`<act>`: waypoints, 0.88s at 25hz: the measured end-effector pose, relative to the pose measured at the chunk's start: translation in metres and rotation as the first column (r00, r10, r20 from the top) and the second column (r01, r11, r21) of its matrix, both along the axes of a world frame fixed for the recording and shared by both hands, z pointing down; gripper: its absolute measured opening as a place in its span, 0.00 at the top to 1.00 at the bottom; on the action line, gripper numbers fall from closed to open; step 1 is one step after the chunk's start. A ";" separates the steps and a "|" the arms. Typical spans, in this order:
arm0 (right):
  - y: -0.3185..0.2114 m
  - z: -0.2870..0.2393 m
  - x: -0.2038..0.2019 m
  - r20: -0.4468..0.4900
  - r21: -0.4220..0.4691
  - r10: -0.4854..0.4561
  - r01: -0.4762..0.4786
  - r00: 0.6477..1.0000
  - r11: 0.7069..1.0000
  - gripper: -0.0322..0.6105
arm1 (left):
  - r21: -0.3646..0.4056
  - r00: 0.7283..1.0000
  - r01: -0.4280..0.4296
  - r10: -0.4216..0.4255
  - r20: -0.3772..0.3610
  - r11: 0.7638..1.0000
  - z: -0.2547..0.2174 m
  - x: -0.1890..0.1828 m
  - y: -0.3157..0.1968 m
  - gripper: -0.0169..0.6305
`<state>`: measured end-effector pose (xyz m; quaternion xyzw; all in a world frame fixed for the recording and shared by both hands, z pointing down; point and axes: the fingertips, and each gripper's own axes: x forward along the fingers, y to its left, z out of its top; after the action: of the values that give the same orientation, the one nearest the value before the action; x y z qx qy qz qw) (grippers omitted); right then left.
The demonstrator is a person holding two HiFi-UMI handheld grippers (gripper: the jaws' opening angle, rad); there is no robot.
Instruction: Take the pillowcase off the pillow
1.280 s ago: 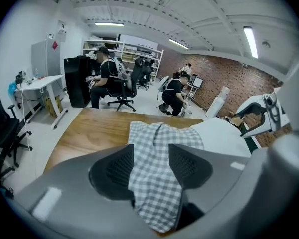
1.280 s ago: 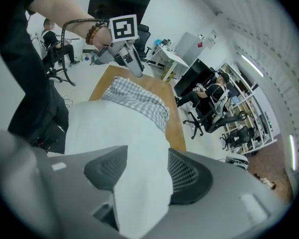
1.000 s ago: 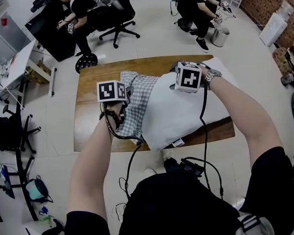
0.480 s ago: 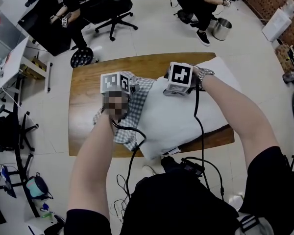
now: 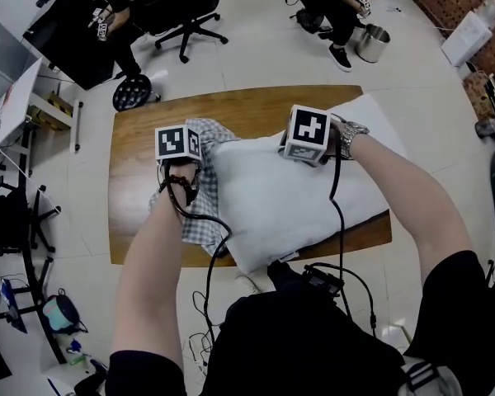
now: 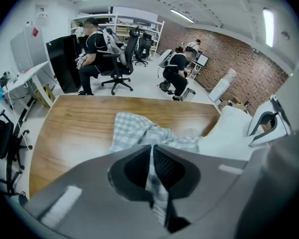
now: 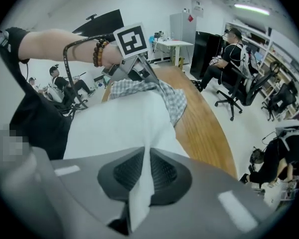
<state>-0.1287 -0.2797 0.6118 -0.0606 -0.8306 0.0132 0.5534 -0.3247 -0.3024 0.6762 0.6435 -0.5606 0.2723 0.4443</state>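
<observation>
Both tongs are clamped on cloth, their jaws having just been closing. My left tongs pinch a fold of the checked pillowcase, and the grey-and-white fabric runs up between the two dark pads. My right tongs pinch a thin ridge of the white pillow, which is pressed flat between the pads.

From my head view, the pillow lies slantwise across the wooden counter. Its near corner hangs over the near edge and its far right corner reaches past the counter's far side. Most of the pillow is bare white. The pillowcase is bunched at the pillow's left end, crumpled on the counter under my left hand and touching the pillow's edge. I cannot tell how much of that end it still wraps.

Each of my tongs carries a marker cube on top, the left cube over the checked cloth and the right cube over the pillow's upper middle. A black cable trails from my left wrist down toward me.
</observation>
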 end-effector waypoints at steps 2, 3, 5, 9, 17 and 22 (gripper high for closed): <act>-0.003 -0.006 0.006 0.024 -0.019 0.016 -0.016 1.000 1.000 0.92 | 0.004 0.999 0.033 -0.033 0.009 0.999 -0.004 -0.018 0.000 0.96; -0.005 -0.007 0.009 0.031 -0.028 0.020 -0.019 0.999 0.999 0.92 | 0.006 0.999 0.045 -0.046 0.015 0.999 -0.006 -0.026 0.000 0.96; -0.010 -0.010 0.015 0.034 -0.013 0.023 -0.023 0.999 1.000 0.92 | 0.011 0.997 0.070 -0.070 0.033 0.998 -0.012 -0.042 0.003 0.96; -0.039 -0.019 0.035 -0.002 0.133 0.045 -0.044 0.999 0.990 0.92 | 0.014 0.989 0.126 -0.126 0.078 0.992 -0.018 -0.075 0.014 0.96; -0.082 -0.030 0.031 -0.017 0.353 0.051 -0.041 0.999 0.935 0.92 | 0.036 0.970 0.181 -0.184 0.160 0.983 -0.038 -0.153 0.033 0.96; -0.091 -0.032 0.015 0.005 0.368 0.066 -0.063 0.998 0.927 0.91 | 0.039 0.961 0.204 -0.208 0.181 0.978 -0.045 -0.195 0.039 0.96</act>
<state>-0.1141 -0.3710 0.5795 0.0717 -0.8178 -0.1244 0.5574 -0.5201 -0.2636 0.6317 0.5580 -0.6658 0.2776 0.4101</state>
